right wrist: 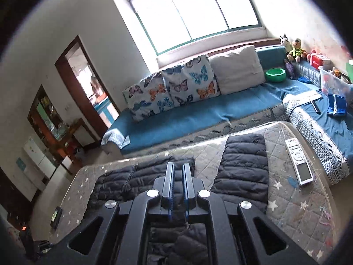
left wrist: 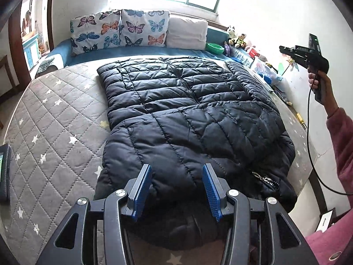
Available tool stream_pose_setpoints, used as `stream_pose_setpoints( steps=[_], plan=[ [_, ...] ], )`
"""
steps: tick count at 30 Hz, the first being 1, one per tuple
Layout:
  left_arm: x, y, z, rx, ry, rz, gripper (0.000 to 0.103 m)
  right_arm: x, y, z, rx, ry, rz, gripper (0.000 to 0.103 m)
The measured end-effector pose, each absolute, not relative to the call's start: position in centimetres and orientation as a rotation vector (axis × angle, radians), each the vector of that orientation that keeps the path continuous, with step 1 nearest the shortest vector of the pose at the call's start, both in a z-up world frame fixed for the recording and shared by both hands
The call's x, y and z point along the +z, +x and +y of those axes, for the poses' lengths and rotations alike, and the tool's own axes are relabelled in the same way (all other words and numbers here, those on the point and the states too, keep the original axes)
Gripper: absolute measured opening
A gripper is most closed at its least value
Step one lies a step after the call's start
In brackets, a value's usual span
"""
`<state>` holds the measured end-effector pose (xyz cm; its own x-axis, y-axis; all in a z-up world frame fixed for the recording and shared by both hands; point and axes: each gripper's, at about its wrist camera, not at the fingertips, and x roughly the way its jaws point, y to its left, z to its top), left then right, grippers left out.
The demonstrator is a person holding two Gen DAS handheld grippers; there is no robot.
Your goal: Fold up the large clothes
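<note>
- Jacket (left wrist: 187, 119) lies flat on the bed (left wrist: 55, 121), long axis running away from the left gripper (left wrist: 177, 190).
- Left gripper hovers spread over its near end, holding nothing.
- Right gripper (right wrist: 177, 190), pressed together and empty, is raised well clear, so the left is nearer.

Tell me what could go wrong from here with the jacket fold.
The puffy jacket may spring open: neither the left claw nor the shut right claw holds it. Its far sleeve is still spread out. The remote control lies beside that sleeve, so a sweep there might knock it off the table.
</note>
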<state>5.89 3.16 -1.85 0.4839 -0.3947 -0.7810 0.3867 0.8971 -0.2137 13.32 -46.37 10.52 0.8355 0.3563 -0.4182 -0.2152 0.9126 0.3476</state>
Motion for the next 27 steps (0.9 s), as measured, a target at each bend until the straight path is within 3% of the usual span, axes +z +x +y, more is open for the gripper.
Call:
stream_pose_setpoints(
  steps=[1,3,5,19,21,23,27],
  plan=[
    [-1.9,5.8,3.2,-0.476,-0.007,0.956,0.051,10.1,14.2,-46.7,0.285,0.293,0.521,0.018],
    [-1.9,5.6,3.3,-0.475,-0.008,0.958,0.051,8.4,15.8,-47.4,0.247,0.305,0.588,0.047],
    [-1.9,5.8,3.3,-0.466,-0.01,0.963,0.051,6.1,17.6,-48.8,0.216,0.333,0.642,0.055],
    [-3.0,10.2,1.1,-0.413,-0.011,1.07,0.051,-4.2,24.5,-56.7,0.177,0.492,0.784,0.055],
    [-2.8,10.7,0.7,-0.415,-0.004,1.075,0.064,-5.0,24.8,-57.0,0.207,0.51,0.782,0.055],
    [-2.6,11.0,0.2,-0.413,0.006,1.068,0.07,-5.8,25.2,-57.2,0.229,0.526,0.784,0.055],
    [-2.3,11.7,-0.6,-0.425,0.02,1.072,0.07,-6.5,25.8,-57.8,0.292,0.577,0.776,0.055]
  ],
)
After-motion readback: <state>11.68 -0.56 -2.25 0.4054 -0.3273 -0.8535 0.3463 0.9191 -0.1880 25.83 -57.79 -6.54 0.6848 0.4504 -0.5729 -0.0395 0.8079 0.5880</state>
